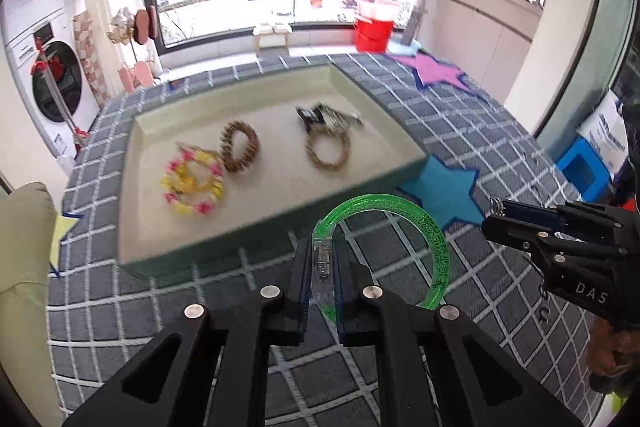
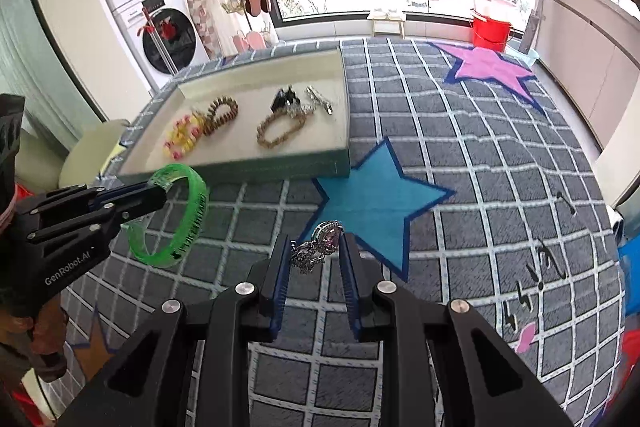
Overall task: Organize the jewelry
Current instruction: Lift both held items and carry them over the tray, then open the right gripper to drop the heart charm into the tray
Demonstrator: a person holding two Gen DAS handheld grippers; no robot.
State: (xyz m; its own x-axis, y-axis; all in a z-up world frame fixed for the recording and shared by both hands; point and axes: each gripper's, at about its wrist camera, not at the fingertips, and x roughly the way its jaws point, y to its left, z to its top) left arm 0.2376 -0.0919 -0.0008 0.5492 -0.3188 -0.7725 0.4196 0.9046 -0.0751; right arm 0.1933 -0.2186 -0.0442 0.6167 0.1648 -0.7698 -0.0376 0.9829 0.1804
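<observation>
My left gripper (image 1: 323, 251) is shut on a green translucent bangle (image 1: 434, 239) and holds it above the rug just in front of the cream tray (image 1: 256, 227). It also shows in the right wrist view (image 2: 162, 193) with the bangle (image 2: 196, 215). My right gripper (image 2: 314, 247) holds a silver chain with a pink stone (image 2: 326, 241) between its fingers; it appears at right in the left wrist view (image 1: 494, 209). The tray (image 2: 280, 163) holds a yellow-pink bracelet (image 1: 192, 183), a brown beaded bracelet (image 1: 240, 146), a gold chain bracelet (image 1: 328, 151) and dark clips (image 1: 320, 115).
The tray sits on a grey checked rug (image 2: 480, 167) with a blue star (image 2: 376, 195) and a pink star (image 2: 492, 67). A red bucket (image 1: 374, 27) and a small stool (image 1: 272, 35) stand by the window. Washing machines (image 1: 48, 83) stand at left.
</observation>
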